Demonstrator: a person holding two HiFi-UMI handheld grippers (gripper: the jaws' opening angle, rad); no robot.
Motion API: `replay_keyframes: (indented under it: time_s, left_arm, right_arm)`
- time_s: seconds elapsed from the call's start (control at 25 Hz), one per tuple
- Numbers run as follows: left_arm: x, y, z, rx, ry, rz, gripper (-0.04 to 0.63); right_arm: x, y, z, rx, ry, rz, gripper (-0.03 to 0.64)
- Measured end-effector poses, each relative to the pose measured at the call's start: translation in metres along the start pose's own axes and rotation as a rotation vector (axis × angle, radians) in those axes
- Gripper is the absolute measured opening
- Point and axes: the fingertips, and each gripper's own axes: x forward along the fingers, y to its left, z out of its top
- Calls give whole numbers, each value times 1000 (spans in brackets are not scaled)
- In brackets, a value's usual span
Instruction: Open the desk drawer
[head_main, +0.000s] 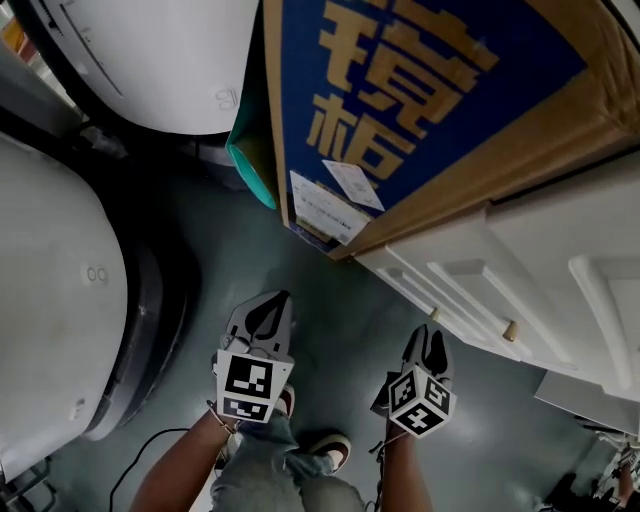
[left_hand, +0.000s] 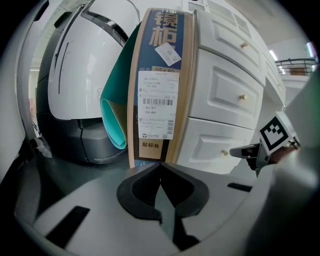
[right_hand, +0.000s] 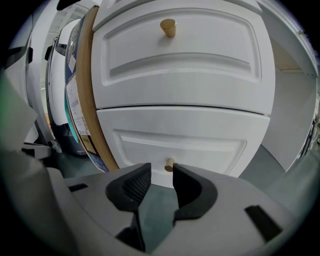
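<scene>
Stands on a grey-green floor, shoes showing below both arms, facing the drawer fronts of a white bench. Holds the left tongs low and pressed fully together, gripping nothing, pointed toward a tall cardboard box with blue print and paper labels, leaning against the side of the bench. Shows a teal roll tucked between that box and a rounded white machine. Holds the right tongs parted by a modest gap, empty, aimed at the bottom drawer. Lines that gap up with the drawer's small wooden knob, just beyond the tips and apart from both pads. Finds the bottom drawer closed, flush beneath the drawer above, likewise closed.
</scene>
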Motion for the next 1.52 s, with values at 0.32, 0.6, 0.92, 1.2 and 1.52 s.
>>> replay_keyframes:
  time_s: [0.32,0.6,0.92,1.2,1.52]
  left_arm:
    - [19,8,2,-5,-12,6,18]
    - [26,9,3,-36,-14,-2,18]
    - [30,15,6,-28,-19,4,18]
    - [21,17,6,-50,-14,30,18]
    - [7,17,10,-61,17,18,18]
  right_arm:
    - [24,-8,-1,7,10,-40,146]
    - [35,-17,-3,56,16,-80,147]
    - [43,-14,-3,59,27,-83,143]
    - [42,-17,-5,54,70,-126,89]
    - [45,-17,-5,67,103,-111,83]
